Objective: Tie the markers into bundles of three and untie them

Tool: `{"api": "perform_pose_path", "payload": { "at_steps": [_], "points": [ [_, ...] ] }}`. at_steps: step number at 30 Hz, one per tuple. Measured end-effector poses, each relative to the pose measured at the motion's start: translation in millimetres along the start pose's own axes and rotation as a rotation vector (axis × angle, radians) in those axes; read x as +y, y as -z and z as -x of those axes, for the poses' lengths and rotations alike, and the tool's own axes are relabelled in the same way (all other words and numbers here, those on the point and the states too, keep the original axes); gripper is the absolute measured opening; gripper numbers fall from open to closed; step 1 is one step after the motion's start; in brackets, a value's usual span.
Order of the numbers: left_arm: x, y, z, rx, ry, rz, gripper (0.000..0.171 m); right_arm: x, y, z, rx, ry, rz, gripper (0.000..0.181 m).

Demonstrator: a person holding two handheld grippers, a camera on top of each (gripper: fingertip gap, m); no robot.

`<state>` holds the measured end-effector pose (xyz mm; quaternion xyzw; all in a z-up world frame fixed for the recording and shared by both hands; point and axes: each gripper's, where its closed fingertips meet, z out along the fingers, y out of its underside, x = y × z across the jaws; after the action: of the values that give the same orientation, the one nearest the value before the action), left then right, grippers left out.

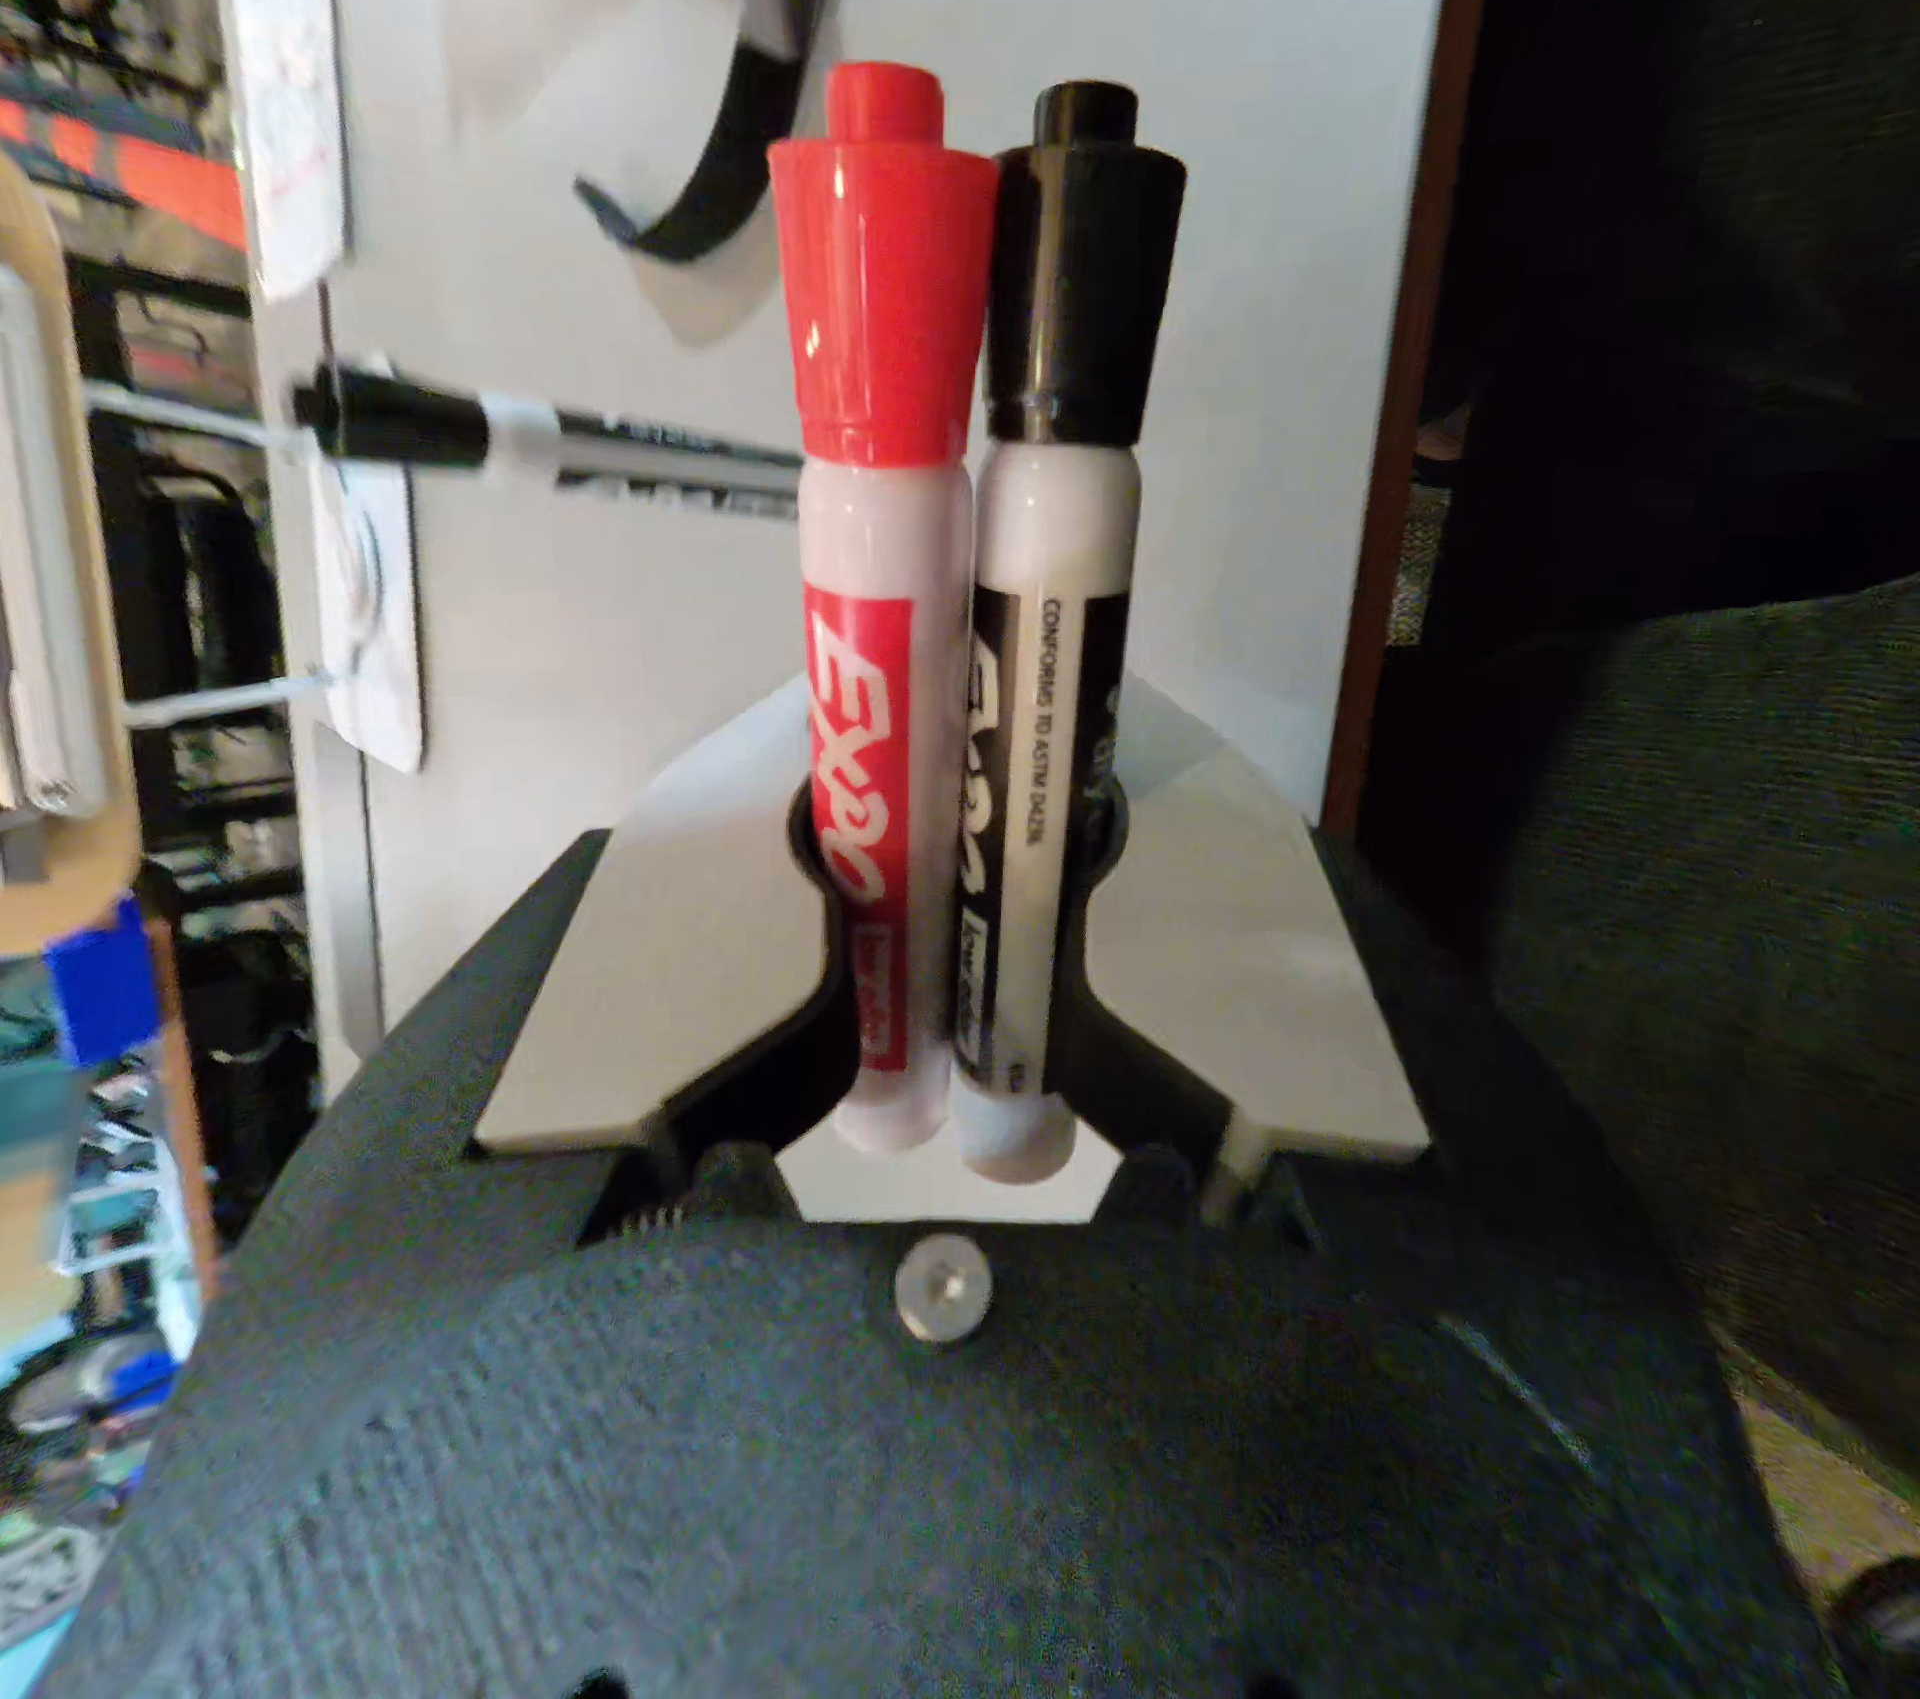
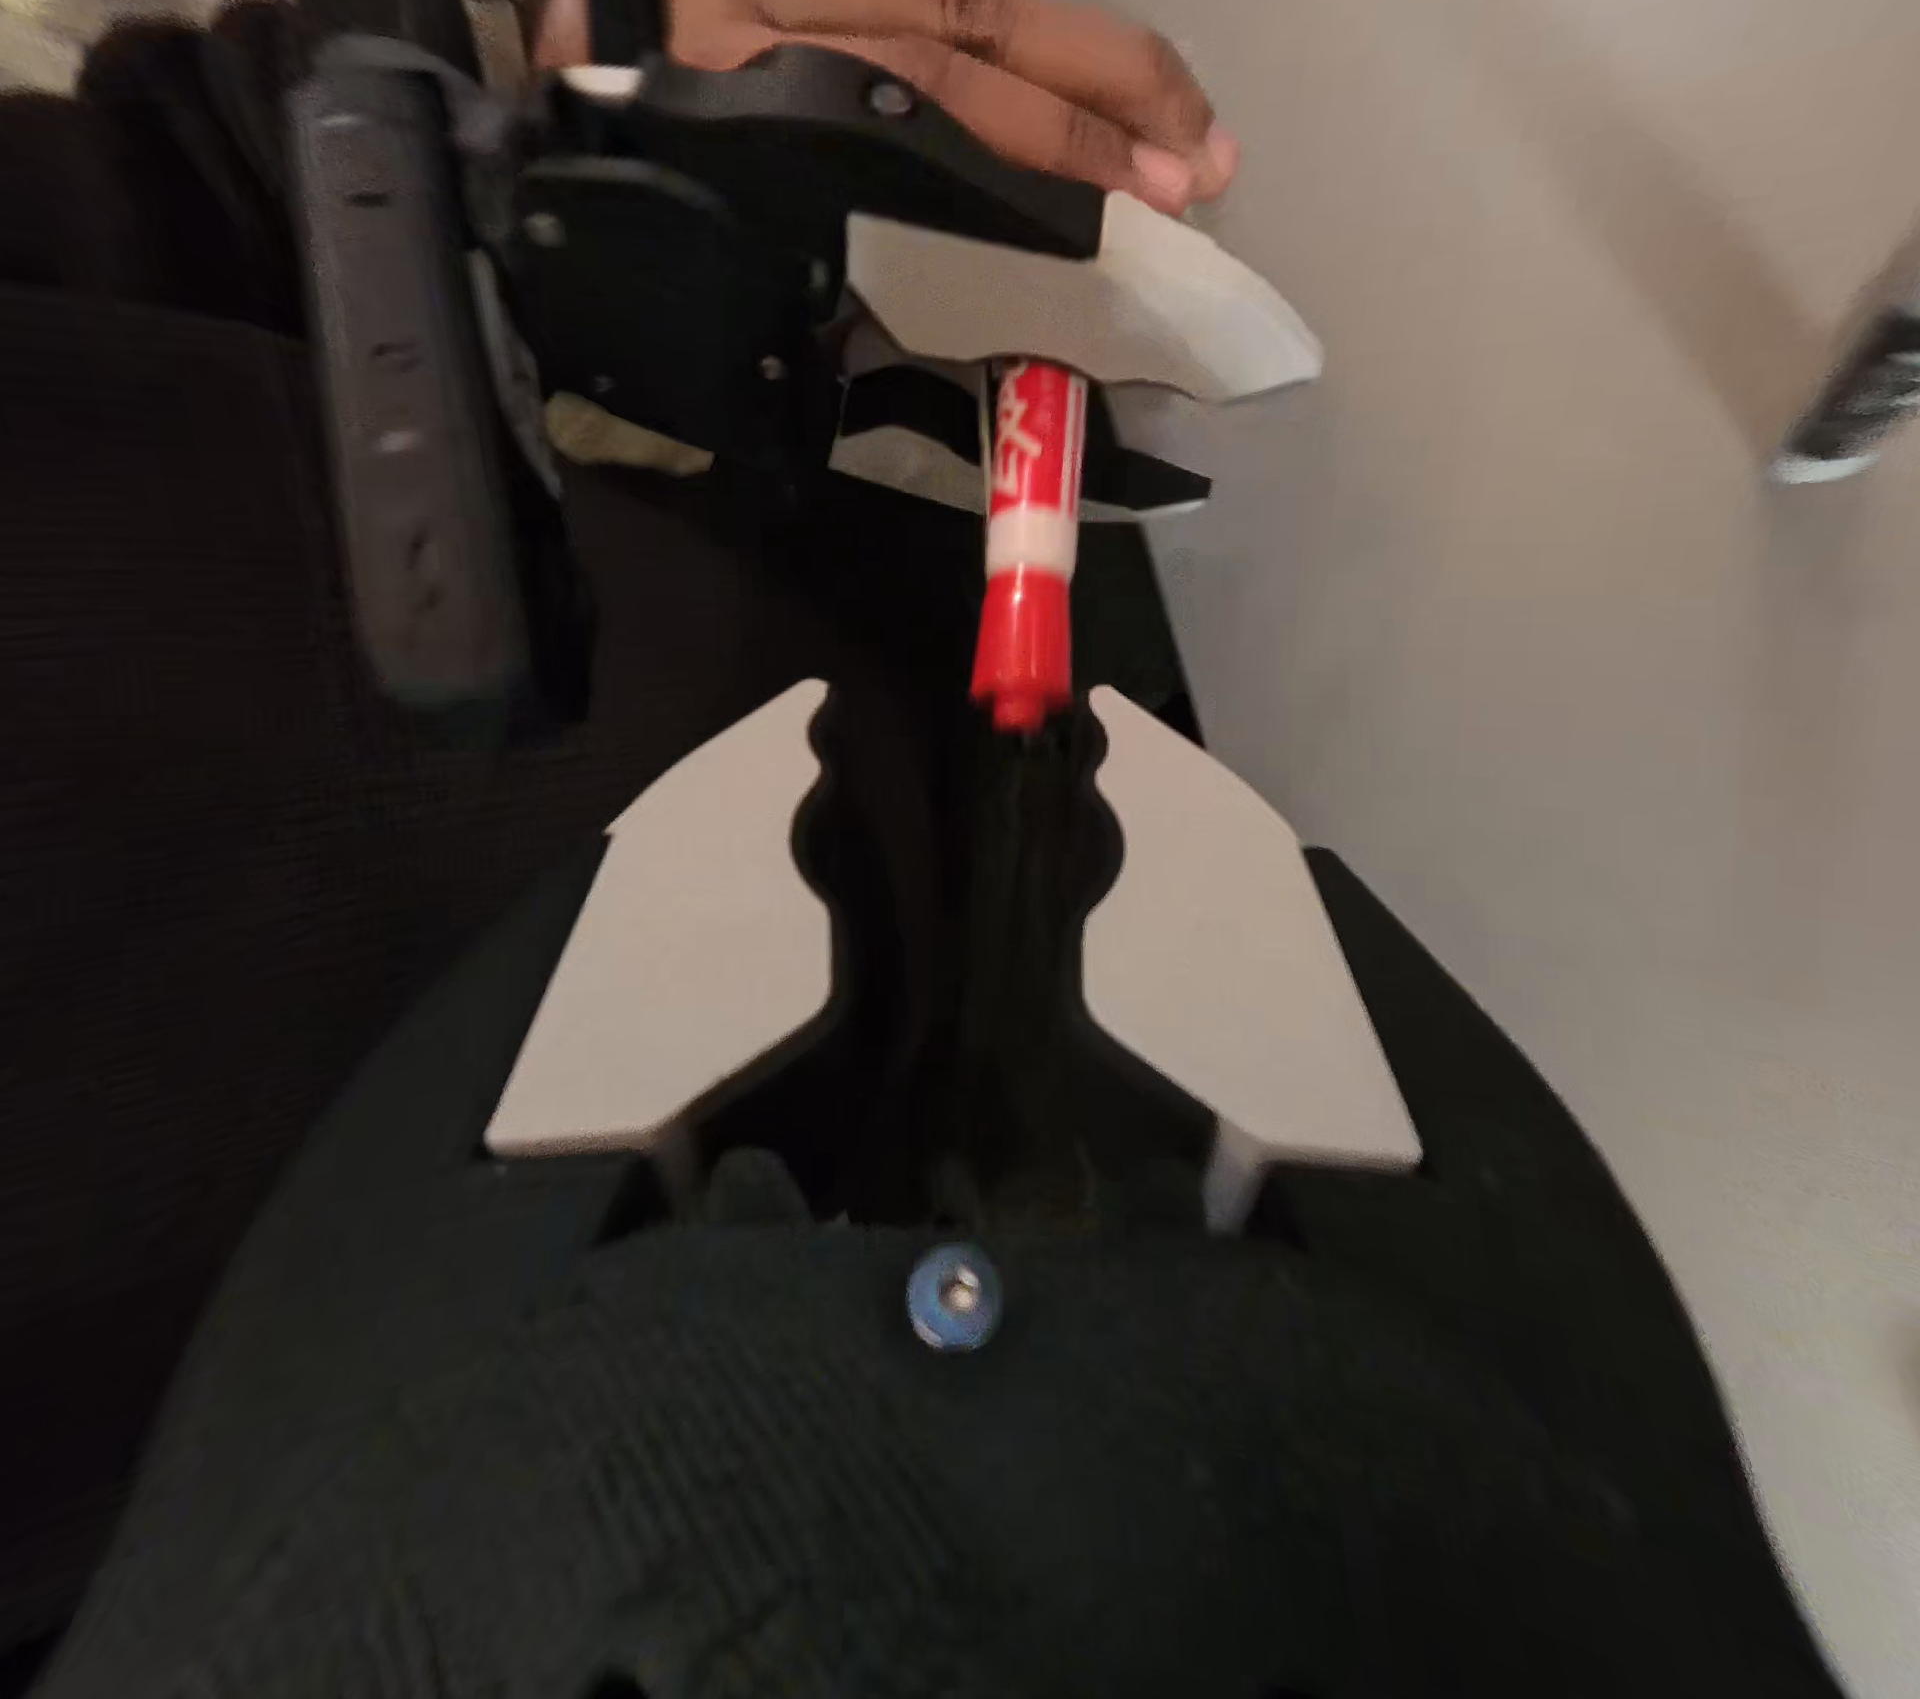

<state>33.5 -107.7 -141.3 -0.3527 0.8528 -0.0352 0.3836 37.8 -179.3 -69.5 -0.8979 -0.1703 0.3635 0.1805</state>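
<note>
the left gripper is seen with its jaws closed narrow on two markers held side by side and touching, a red marker and a black marker. their long axes run straight forward along the fingers, caps away from the camera. beyond them, on the white worktop, a third marker with a black cap lies crosswise to the held pair, off to their left, and a black strap lies farther on; both are blurred.

in the right wrist view the red marker is pointed cap-first toward the right gripper, its long axis nearly in line with the gap between the jaws, the cap tip just at their mouth. the right jaws stand part open; something dark seems to lie between them, but whether it is gripped cannot be told. a hand rests on top of the left gripper.

the bundle is judged incomplete: two markers are held and the third is nearer the left gripper.
</note>
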Motion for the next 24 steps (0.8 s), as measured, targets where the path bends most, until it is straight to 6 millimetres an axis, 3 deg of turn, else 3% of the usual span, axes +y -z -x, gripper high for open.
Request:
{"api": "perform_pose_path", "payload": {
  "at_steps": [3, 5, 6, 9, 10, 13, 16, 17, 20, 22, 24],
  "points": [
    [25, -4, 2, 0.064, 0.154, 0.019, 0.044, -8, 31, 6, 0.088, 0.107, -0.245, 0.041],
    [40, -6, -2, 0.148, 0.214, 0.047, 0.045, -22, 56, 14, 0.177, 0.247, -0.526, 0.040],
    [46, -5, -5, 0.202, 0.236, 0.069, 0.045, -25, 69, 17, 0.250, 0.323, -0.666, 0.033],
    [48, -1, -10, 0.366, 0.303, 0.056, 0.045, -22, 97, 13, 0.557, 0.520, -0.964, 0.034],
    [46, 2, -13, 0.427, 0.317, 0.039, 0.046, -20, 97, 13, 0.624, 0.566, -1.014, 0.035],
    [45, 6, -14, 0.542, 0.326, 0.040, 0.045, -16, 87, 9, 0.773, 0.642, -1.115, 0.064],
    [52, 1, -14, 0.595, 0.327, 0.124, 0.045, -20, 54, 1, 0.744, 0.615, -1.063, 0.093],
    [53, -2, -15, 0.610, 0.326, 0.146, 0.045, -22, 48, 0, 0.718, 0.573, -1.076, 0.094],
    [55, -10, -15, 0.638, 0.337, 0.178, 0.045, -32, 52, 10, 0.612, 0.469, -1.206, 0.096],
    [59, -18, -13, 0.631, 0.348, 0.192, 0.044, -38, 60, 4, 0.653, 0.410, -1.228, 0.082],
    [62, -23, -11, 0.637, 0.379, 0.185, 0.044, -40, 62, 9, 0.852, 0.564, -1.170, 0.034]
  ]
}}
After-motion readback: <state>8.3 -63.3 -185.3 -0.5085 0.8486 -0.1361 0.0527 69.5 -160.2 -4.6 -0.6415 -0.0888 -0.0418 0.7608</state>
